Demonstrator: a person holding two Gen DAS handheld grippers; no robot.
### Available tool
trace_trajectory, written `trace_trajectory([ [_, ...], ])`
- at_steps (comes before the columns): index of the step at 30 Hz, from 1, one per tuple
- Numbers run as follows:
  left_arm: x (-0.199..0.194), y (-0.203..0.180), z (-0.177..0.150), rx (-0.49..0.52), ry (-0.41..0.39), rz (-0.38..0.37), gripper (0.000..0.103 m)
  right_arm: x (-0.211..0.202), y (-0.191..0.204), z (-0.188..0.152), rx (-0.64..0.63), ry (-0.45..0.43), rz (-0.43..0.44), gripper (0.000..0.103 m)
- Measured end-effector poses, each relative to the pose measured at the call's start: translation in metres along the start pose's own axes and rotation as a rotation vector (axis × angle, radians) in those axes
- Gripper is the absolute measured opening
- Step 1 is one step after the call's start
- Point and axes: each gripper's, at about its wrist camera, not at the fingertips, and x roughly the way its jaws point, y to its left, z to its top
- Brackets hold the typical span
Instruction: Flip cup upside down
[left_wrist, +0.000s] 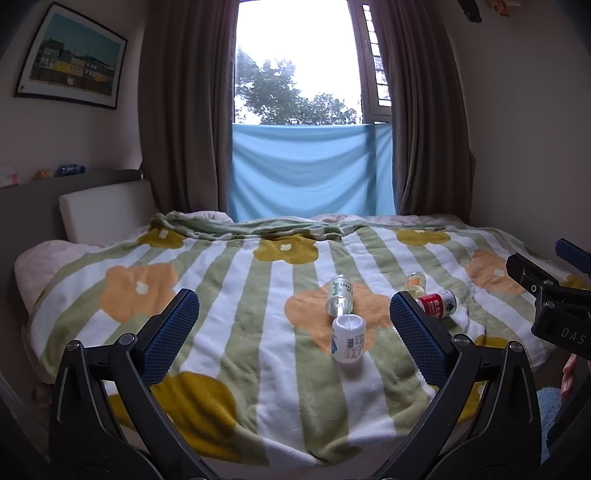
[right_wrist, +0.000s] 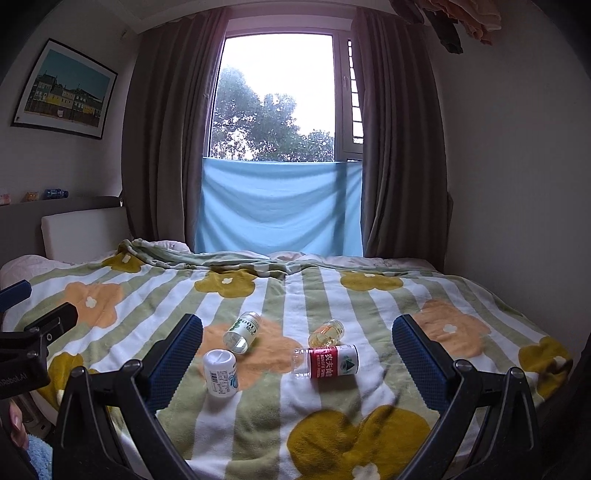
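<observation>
Blue ribbed pads line both claws, and each is spread wide with nothing held between its fingers. The left gripper (left_wrist: 294, 314) hovers above the near edge of the bed; the white cup (left_wrist: 348, 338), a labelled plastic container with a barcode, stands bottom-up on the blanket (left_wrist: 229, 288) just beyond and between its fingers, nearer the right pad. Nothing lies between the claw and the cup. The right gripper (right_wrist: 297, 341) hangs likewise over the bedding, the same cup sitting close to its left pad.

Just past the cup lies a clear bottle with green lettering (left_wrist: 339, 295), on its side, its mouth towards the camera; whether it holds anything I cannot tell. Further right a red-labelled bottle (right_wrist: 327, 361) lies across the stripes, apparently empty at its clear end. Behind it a small bottle (right_wrist: 327, 332) holds yellowish liquid. Beyond the blanket come a white pillow (left_wrist: 107, 208), brown curtains (left_wrist: 184, 110) and a pale blue cloth (left_wrist: 310, 170) hung over the window's lower part.
</observation>
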Motion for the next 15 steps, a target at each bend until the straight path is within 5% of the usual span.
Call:
trace_trajectory([
  [15,0.0010,-0.0015,0.0014,-0.029,0.008,-0.036,0.103,0.0013,0.0027,0.0010,0.011,-0.001,0.008,0.103],
])
